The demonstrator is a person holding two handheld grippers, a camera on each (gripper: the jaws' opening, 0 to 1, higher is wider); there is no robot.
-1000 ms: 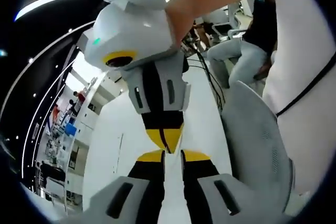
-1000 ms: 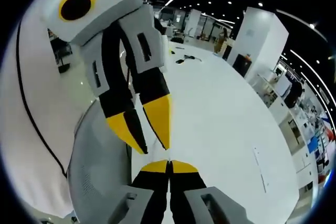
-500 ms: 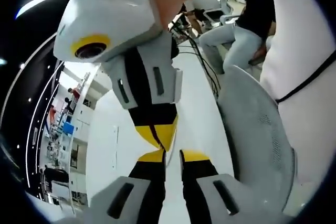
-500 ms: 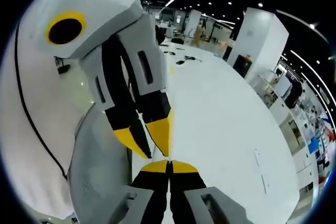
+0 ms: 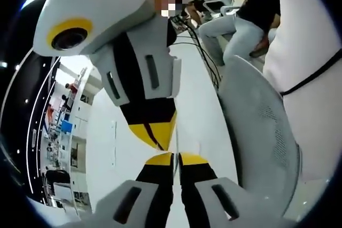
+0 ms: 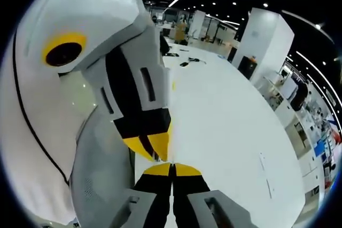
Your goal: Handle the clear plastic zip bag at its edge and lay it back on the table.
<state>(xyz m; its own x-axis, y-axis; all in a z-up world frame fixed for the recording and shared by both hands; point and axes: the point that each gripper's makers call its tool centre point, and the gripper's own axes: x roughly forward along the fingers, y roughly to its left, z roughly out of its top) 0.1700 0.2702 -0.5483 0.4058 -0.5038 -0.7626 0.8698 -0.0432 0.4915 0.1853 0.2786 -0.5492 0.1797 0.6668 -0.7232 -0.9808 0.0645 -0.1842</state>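
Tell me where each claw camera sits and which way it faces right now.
Left gripper view: rides the left claw, faces along the white table at the right claw; person's white garment at right.
Right gripper view: rides the right claw, faces down the table at the left claw; garment at left.
Shared: both claws, tips close together, table, grey mesh chair.

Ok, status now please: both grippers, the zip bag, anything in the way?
Left gripper shut, right gripper shut, tips nearly touching over the white table. Zip bag too clear to make out. Grey mesh chair close beside.
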